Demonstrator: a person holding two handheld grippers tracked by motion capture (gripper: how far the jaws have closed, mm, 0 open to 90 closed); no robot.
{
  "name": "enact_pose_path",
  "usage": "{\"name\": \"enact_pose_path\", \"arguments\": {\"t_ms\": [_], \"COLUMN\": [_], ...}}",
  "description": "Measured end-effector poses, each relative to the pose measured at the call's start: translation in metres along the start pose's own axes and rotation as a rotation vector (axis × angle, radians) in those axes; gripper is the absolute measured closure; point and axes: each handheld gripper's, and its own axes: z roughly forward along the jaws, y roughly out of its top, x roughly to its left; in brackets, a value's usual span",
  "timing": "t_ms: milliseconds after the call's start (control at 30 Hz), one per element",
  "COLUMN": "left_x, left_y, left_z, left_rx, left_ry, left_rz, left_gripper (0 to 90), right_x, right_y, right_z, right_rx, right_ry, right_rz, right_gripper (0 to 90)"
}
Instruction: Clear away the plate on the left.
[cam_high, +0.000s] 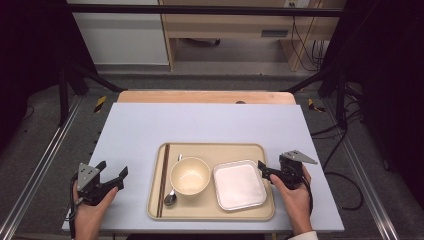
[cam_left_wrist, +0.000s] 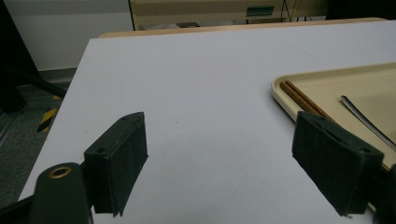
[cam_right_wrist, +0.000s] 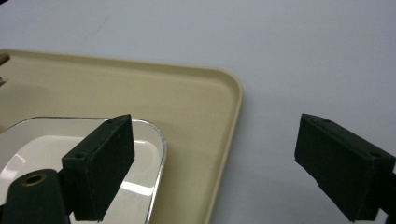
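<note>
- Tray (cam_high: 212, 212), high view: beige, set on the near half of the white table (cam_high: 210, 125). It carries chopsticks (cam_high: 163, 180) along its left edge, a spoon (cam_high: 172, 196) beside them, a cream bowl (cam_high: 190, 175) at centre and a square metal dish (cam_high: 239, 186) on its right half.
- Same view: the left gripper (cam_high: 114, 176) hovers well left of the tray, jaws spread and holding nothing. The right gripper (cam_high: 263, 171) sits at the tray's right rim, jaws released, nothing between them.
- Left gripper view: the left gripper (cam_left_wrist: 219, 163) has its jaws wide apart over bare table; the tray's left corner (cam_left_wrist: 280, 95) and the chopsticks (cam_left_wrist: 303, 100) lie just right of the jaw line.
- Right gripper view: the right gripper (cam_right_wrist: 215, 168) straddles the tray's right rim (cam_right_wrist: 233, 116), one jaw over the metal dish (cam_right_wrist: 140, 186), the other outside the tray.
- Step in hand, by judgement: approach to a two-handed grasp of the tray. The right side is nearly placed.
- Next move calls for: bringing the left gripper in to the left rim, lowering both, and closing evenly, so the load stays level.
</note>
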Motion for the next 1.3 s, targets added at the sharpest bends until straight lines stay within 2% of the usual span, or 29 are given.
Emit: {"name": "enact_pose_path", "arguments": {"t_ms": [167, 233, 300, 367, 433, 467, 500, 567, 700, 767, 833, 867, 900, 933, 1067, 1300], "left_x": [-0.002, -0.002, -0.004, -0.005, -0.006, -0.006, -0.007, -0.008, -0.011, -0.014, -0.015, -0.017, -0.019, -0.019, -0.024, -0.027], "left_y": [0.000, 0.000, 0.000, 0.000, 0.000, 0.000, 0.001, 0.001, 0.002, 0.004, 0.005, 0.005, 0.006, 0.006, 0.008, 0.009], "left_z": [0.001, 0.001, 0.002, 0.002, 0.002, 0.003, 0.003, 0.003, 0.003, 0.002, 0.002, 0.002, 0.002, 0.002, 0.000, -0.001], "left_rx": [0.003, 0.004, 0.002, -0.006, -0.009, -0.009, -0.012, -0.020, -0.028, -0.040, -0.044, -0.048, -0.060, -0.060, -0.083, -0.101], "left_ry": [-0.017, -0.023, -0.033, -0.064, -0.075, -0.084, -0.089, -0.102, -0.129, -0.153, -0.160, -0.172, -0.194, -0.194, -0.229, -0.252], "left_rz": [0.007, 0.012, 0.019, 0.001, 0.000, 0.003, 0.000, 0.006, 0.025, 0.051, 0.061, 0.074, 0.086, 0.086, 0.136, 0.164], "left_gripper": [17.2, 16.9, 16.8, 16.3, 16.1, 16.1, 16.1, 15.8, 15.4, 14.8, 14.4, 13.3, 12.7, 12.4, 11.4, 10.2], "right_x": [-0.002, -0.004, -0.005, -0.006, -0.007, -0.006, -0.006, -0.005, -0.002, -0.001, -0.001, 0.000, 0.000, 0.000, -0.001, -0.005], "right_y": [0.002, 0.004, 0.006, 0.009, 0.010, 0.011, 0.011, 0.011, 0.010, 0.009, 0.009, 0.008, 0.008, 0.008, 0.005, 0.002], "right_z": [0.003, 0.003, 0.002, 0.001, 0.000, -0.002, -0.002, -0.004, -0.007, -0.010, -0.011, -0.015, -0.016, -0.016, -0.026, -0.034], "right_rx": [-0.010, -0.019, -0.028, -0.050, -0.063, -0.098, -0.098, -0.140, -0.180, -0.231, -0.247, -0.286, -0.297, -0.297, -0.366, -0.383], "right_ry": [-0.034, -0.054, -0.054, -0.056, -0.060, -0.059, -0.059, -0.043, -0.032, -0.031, -0.033, -0.034, -0.035, -0.035, -0.034, -0.018], "right_rz": [-0.021, -0.044, -0.061, -0.085, -0.100, -0.127, -0.127, -0.167, -0.198, -0.234, -0.248, -0.274, -0.280, -0.280, -0.309, -0.329], "right_gripper": [12.0, 12.5, 12.5, 12.8, 14.1, 14.8, 14.8, 14.7, 14.0, 12.9, 12.9, 12.8, 12.8, 12.8, 12.7, 11.4]}}
